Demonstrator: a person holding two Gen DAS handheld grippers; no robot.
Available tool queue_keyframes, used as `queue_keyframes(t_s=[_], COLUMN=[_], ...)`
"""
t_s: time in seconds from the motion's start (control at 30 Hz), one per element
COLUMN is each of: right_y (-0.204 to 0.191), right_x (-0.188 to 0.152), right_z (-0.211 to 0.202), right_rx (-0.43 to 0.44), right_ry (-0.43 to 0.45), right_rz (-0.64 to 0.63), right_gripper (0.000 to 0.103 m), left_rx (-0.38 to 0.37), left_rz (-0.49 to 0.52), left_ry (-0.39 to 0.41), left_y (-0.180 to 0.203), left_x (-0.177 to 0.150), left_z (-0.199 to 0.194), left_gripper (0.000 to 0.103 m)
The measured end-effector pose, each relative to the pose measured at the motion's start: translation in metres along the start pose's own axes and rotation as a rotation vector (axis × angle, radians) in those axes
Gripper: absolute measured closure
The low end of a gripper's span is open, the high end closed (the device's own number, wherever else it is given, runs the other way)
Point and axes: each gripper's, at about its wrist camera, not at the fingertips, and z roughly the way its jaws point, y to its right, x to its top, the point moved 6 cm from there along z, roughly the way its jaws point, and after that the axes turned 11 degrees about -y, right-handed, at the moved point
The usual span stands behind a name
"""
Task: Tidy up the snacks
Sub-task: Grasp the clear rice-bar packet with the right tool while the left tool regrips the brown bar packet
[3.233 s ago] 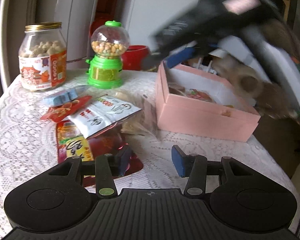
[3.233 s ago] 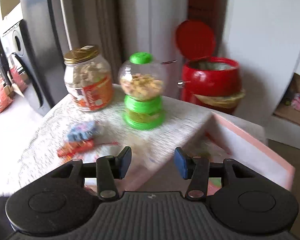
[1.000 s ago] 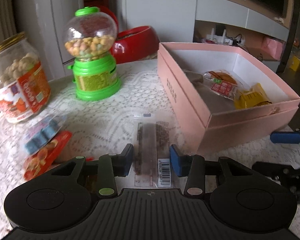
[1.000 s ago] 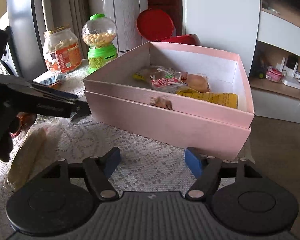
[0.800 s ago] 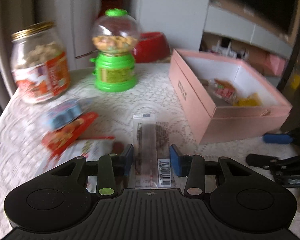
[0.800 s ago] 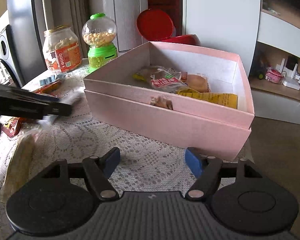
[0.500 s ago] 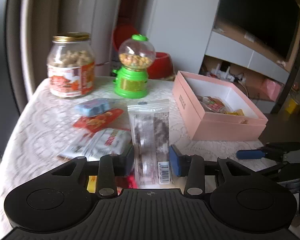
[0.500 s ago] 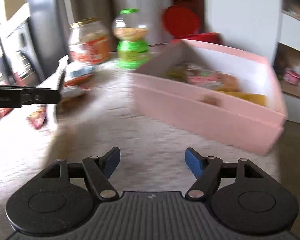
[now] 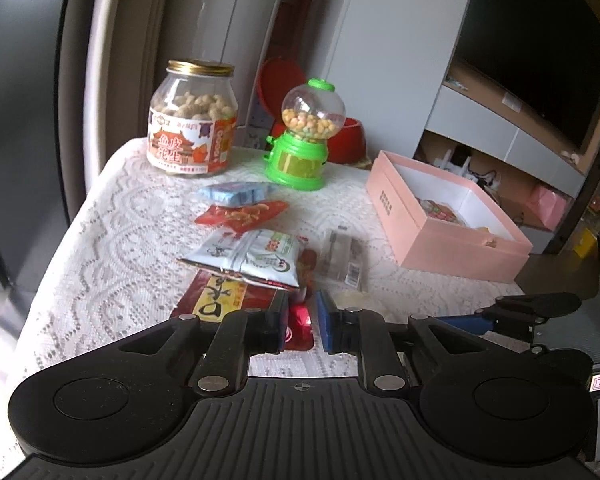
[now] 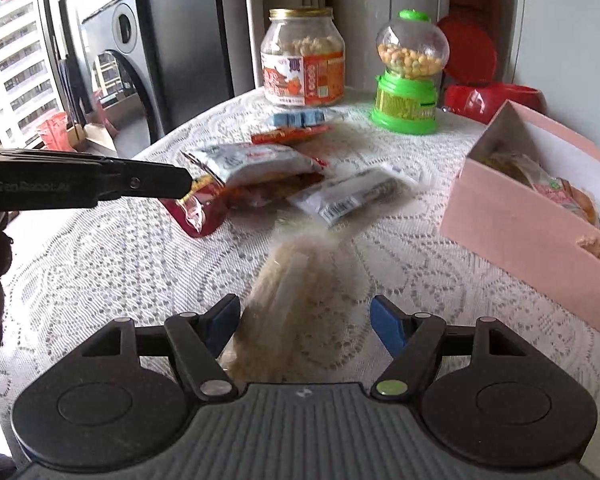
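Your left gripper no longer carries the clear barcoded packet. Half a second ago that packet stood upright between its pads. Now it lies flat on the lace-covered table, right of centre in the left wrist view, near the pink box but outside it. So that snack is not stowed yet, and it needs another pick before it counts.

The left jaws have come together until they are practically closed. In the right wrist view their tip sits at the left edge of the frame, right at the raised corner of the big red packet. That packet lies under the white and green packet. I cannot tell whether the pads actually pinch that corner or merely hover over it, so check before you lift.

Your right gripper has swung away from the box and now looks down at a long pale packet. The packet is blurred at lower centre of its frame, between the spread jaws. The pads stand clear of it on both sides and nothing is gripped. This looks like the next item for the box, which sits at the right edge. A few wrapped snacks are inside already.
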Motion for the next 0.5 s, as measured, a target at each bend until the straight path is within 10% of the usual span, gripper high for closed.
queue_keyframes(t_s=[0.2,0.5], right_y=[0.009,0.048], right_x=[-0.008,-0.037], right_z=[-0.006,-0.027], right_rx=[-0.015,-0.05], right_ry=[0.002,0.012], right_rz=[-0.003,0.075], right_gripper=[0.073,0.075], left_rx=[-0.011,0.006], left_rz=[0.006,0.08], left_ry=[-0.029,-0.078], left_y=[0.006,0.029], left_x=[-0.005,0.005], left_z=[0.011,0.033], left_gripper=[0.083,0.083])
